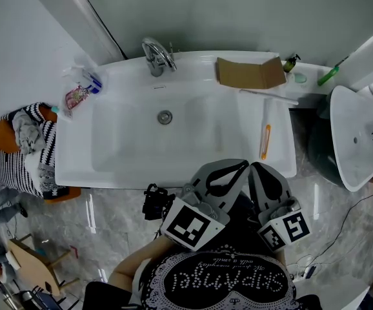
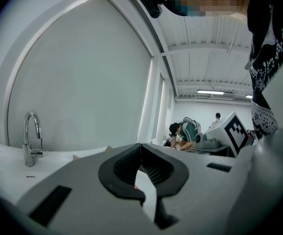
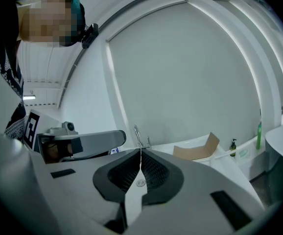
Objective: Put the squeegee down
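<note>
The squeegee (image 1: 264, 137), white with an orange grip, lies flat on the right ledge of the white sink (image 1: 109, 173), its blade end towards the cardboard. Nothing holds it. My left gripper (image 1: 243, 165) and right gripper (image 1: 255, 166) hover side by side just off the sink's front edge, close to my body, tips pointing at the sink. In the left gripper view the left gripper (image 2: 140, 145) has its jaws together with nothing between them. The right gripper (image 3: 141, 150) is likewise shut and empty in the right gripper view.
A folded cardboard piece (image 1: 248, 73) lies at the sink's back right, by the faucet (image 1: 155, 55). A small dark bottle (image 1: 292, 62) and a green bottle (image 1: 328, 76) stand beyond. A packet (image 1: 80, 92) sits at the left corner. Clothes (image 1: 22, 147) lie left; a second basin (image 1: 357, 137) stands right.
</note>
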`<state>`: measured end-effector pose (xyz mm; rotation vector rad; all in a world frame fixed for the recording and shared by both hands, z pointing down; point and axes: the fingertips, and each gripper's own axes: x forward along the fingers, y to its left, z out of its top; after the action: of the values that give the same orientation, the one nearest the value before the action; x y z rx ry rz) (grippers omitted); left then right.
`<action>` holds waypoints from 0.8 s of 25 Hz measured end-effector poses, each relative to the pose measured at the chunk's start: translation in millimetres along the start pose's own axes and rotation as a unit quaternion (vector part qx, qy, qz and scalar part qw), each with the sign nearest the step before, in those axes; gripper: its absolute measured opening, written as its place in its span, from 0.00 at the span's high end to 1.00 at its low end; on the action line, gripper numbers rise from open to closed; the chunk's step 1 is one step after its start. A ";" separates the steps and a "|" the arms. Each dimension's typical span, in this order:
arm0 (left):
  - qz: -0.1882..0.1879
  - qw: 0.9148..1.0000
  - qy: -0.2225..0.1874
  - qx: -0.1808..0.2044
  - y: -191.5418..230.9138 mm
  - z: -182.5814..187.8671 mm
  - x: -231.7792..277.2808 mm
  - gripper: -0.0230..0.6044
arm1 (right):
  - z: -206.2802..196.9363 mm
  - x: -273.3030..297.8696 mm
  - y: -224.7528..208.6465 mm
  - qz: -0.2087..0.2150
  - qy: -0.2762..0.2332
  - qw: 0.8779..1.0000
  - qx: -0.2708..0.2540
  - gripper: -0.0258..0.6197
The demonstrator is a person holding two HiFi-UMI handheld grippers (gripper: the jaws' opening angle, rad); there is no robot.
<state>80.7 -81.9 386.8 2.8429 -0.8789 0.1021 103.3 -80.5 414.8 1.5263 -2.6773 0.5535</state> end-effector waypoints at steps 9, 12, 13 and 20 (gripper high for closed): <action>-0.003 1.000 -0.001 -0.002 -1.8 -1.6 -1.5 0.95 | -3.1 -1.1 2.9 0.000 0.003 1.000 -0.003 0.93; -0.005 1.000 0.001 -0.002 -2.3 -1.1 -2.2 0.95 | -2.7 -1.6 3.8 -0.001 0.004 1.000 -0.003 0.93; -0.006 1.000 0.001 -0.002 -2.5 -1.1 -2.1 0.95 | -2.8 -1.6 4.1 -0.001 0.004 1.000 -0.003 0.93; -0.010 1.000 0.002 -0.001 -2.5 -1.1 -3.4 0.95 | -3.8 -1.5 4.8 -0.004 0.004 1.000 0.002 0.93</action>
<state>79.3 -77.9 387.2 2.8473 -0.8499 0.1029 99.5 -75.9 416.7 1.5322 -2.6635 0.5632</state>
